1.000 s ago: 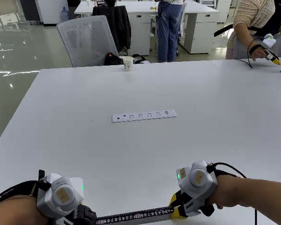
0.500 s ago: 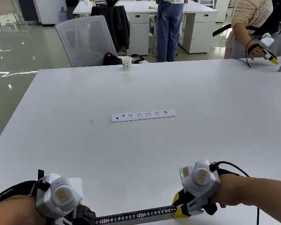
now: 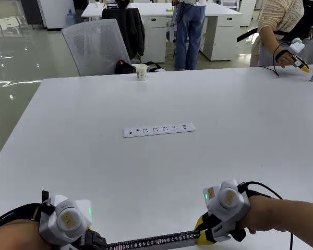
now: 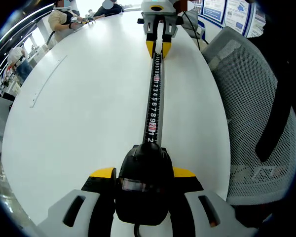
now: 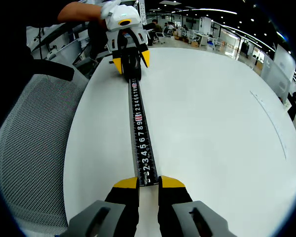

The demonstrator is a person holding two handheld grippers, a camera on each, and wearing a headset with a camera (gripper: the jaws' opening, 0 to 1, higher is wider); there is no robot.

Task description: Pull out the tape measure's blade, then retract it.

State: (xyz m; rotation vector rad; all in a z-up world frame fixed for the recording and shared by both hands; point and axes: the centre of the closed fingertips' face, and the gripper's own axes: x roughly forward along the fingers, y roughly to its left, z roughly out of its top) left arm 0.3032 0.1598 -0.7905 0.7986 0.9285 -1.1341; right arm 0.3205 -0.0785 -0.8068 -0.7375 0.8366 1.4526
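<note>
Our left gripper [image 4: 144, 174] was clamped around the black tape measure [image 4: 140, 190] at the desk's [image 3: 198, 94] near-left corner. Our right gripper [image 5: 148, 183] was pinched on the free end of the blade [image 5: 139, 123]. The blade ran straight between the two grippers, its long axis along the near edge of the desk, pointing from the left side toward the right. It was dark, with pale numerals and red marks at intervals. A white power strip [image 3: 158, 129] lay mid-desk, and a paper cup [image 3: 141, 71] stood by the far edge.
</note>
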